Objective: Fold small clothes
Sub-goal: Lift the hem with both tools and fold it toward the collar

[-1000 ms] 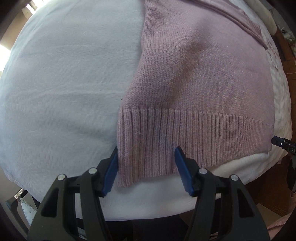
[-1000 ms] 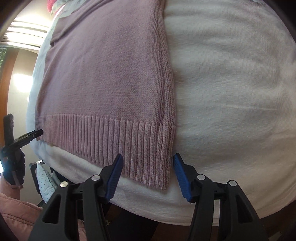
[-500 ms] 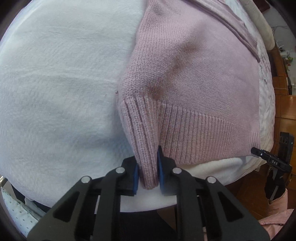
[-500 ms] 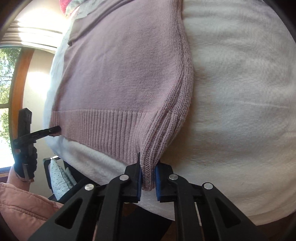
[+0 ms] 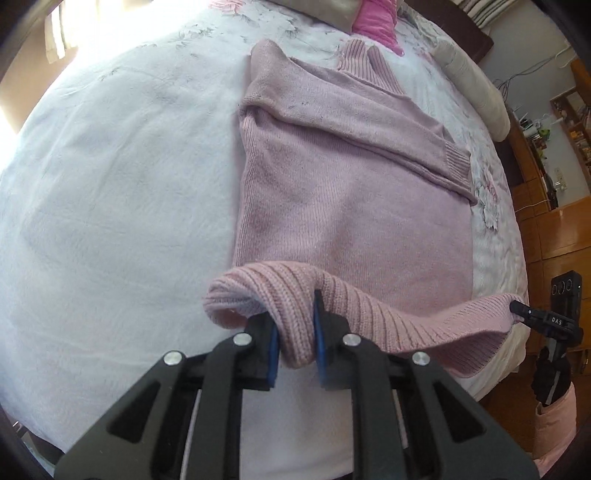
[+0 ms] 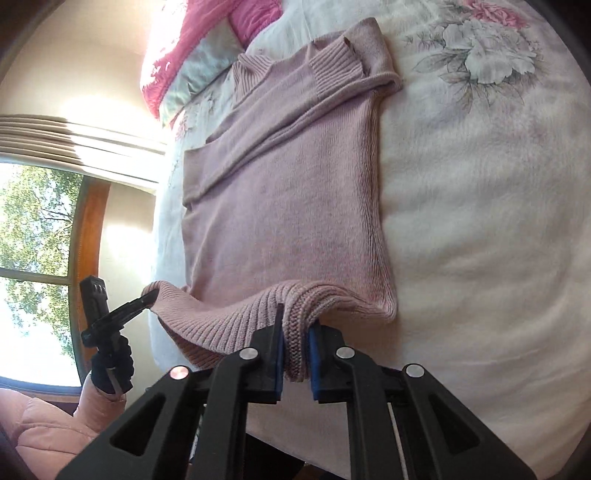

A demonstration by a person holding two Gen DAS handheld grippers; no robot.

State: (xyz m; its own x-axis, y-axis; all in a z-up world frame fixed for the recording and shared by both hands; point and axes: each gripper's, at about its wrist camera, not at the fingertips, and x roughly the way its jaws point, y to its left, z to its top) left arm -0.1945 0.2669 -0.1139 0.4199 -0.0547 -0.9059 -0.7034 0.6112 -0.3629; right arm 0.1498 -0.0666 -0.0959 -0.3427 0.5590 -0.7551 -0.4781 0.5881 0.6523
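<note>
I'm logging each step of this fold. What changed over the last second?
Both claws, open a second ago, closed on the sweater's ribbed hem: the left claw on its left corner, the right claw on its right. They then raised the hem off the bedspread. The sweater body and folded sleeves stayed flat.

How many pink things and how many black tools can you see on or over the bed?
Pale pink sweater: 1
Bright pink cloth at the head of the bed: 1
Black tools, left tool and right tool: 2
Total: 4
</note>
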